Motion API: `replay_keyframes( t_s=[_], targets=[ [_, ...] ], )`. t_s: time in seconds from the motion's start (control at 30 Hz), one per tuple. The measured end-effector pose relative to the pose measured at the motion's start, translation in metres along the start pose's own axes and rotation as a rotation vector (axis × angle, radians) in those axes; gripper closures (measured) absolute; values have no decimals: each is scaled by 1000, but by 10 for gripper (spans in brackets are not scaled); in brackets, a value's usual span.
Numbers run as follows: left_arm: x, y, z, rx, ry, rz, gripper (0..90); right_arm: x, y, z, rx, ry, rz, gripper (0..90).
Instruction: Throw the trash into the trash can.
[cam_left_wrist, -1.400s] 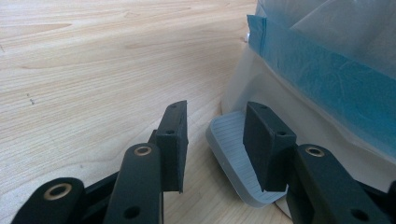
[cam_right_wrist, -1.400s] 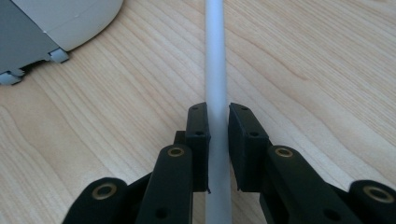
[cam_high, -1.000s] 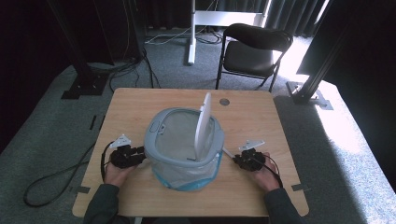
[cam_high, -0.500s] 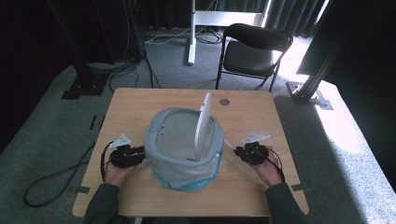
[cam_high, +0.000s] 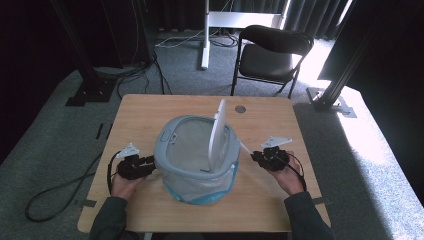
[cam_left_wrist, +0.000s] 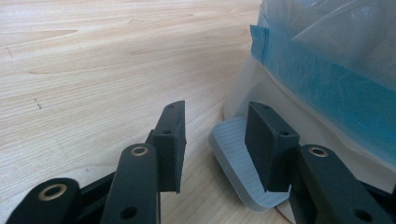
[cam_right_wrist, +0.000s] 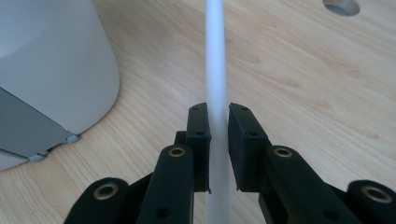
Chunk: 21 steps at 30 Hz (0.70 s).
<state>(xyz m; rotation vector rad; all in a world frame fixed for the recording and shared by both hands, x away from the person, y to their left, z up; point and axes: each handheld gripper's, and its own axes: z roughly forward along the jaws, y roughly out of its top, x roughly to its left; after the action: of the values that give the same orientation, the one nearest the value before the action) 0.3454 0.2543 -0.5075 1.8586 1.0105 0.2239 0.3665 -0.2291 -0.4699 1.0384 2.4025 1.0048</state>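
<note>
between the parted jaws of the left gripper (cam_left_wrist: 215, 140), which have just been opening, lies the bin's grey foot pedal (cam_left_wrist: 238, 165), unpressed, with the bag-lined bin (cam_high: 196, 155) just beyond. to the bin's right, the right gripper (cam_right_wrist: 218, 140) is clenched on a thin white bag edge (cam_right_wrist: 217, 65) stretched toward the bin.

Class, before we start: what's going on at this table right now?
A person works on a round grey pedal bin lined with a clear plastic bag with a blue band, on a wooden table. The bin's white lid stands up. The left claw sits open around the grey ribbed pedal. The right claw pinches a thin white strip that runs taut from the bin's rim.
</note>
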Motion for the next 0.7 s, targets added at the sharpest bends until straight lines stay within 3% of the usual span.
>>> replay_keyframes(
  t_s=[0.7],
  targets=[
    [5,7,-8,-24,12,-3,572,-4,33,-21,-51,-25,-55,789]
  ],
)
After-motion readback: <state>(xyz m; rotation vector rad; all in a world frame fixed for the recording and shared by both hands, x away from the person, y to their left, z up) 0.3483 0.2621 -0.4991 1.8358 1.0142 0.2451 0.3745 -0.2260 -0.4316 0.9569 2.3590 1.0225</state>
